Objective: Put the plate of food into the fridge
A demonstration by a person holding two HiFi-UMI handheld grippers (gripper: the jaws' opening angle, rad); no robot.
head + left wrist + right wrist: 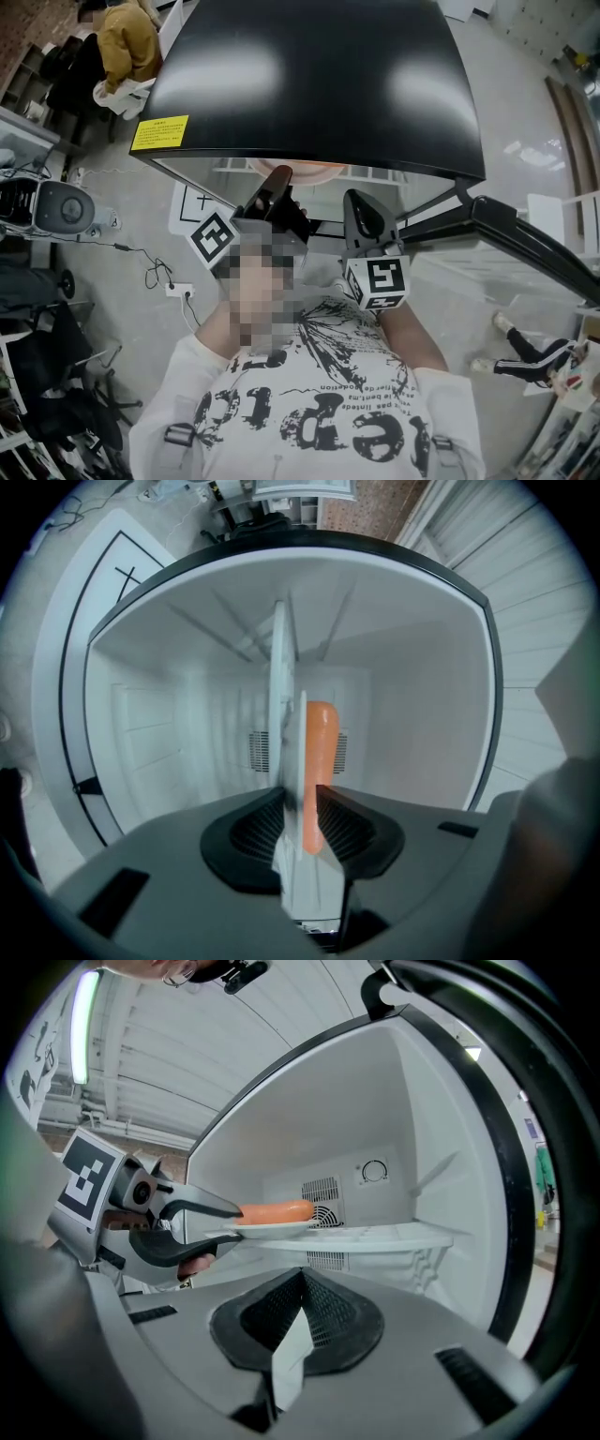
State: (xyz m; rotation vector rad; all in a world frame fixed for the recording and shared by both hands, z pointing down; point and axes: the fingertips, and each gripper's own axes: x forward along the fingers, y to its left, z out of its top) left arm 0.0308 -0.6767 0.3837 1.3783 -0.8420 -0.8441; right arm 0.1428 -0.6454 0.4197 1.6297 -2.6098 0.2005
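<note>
A small black fridge (309, 84) stands open in front of me, white inside. A white plate (272, 1230) with an orange sausage (277, 1211) on it rests on the front of the fridge shelf (394, 1238). My left gripper (220, 1224) is at the plate's near rim. Its upper jaw sits just above the rim by the sausage's end, and its lower jaw is under the rim, with a small gap showing. In the left gripper view the plate (281, 696) and sausage (320, 752) stand edge-on between the left gripper's (300, 799) jaws. My right gripper (302, 1279) hovers shut and empty at the fridge mouth.
The fridge door (534, 244) hangs open to the right. A vent (321, 1190) and a dial (374, 1171) are on the back wall. On the floor at the left lie a power strip with cable (178, 291) and a white machine (56, 206). A person in yellow (127, 42) sits far left.
</note>
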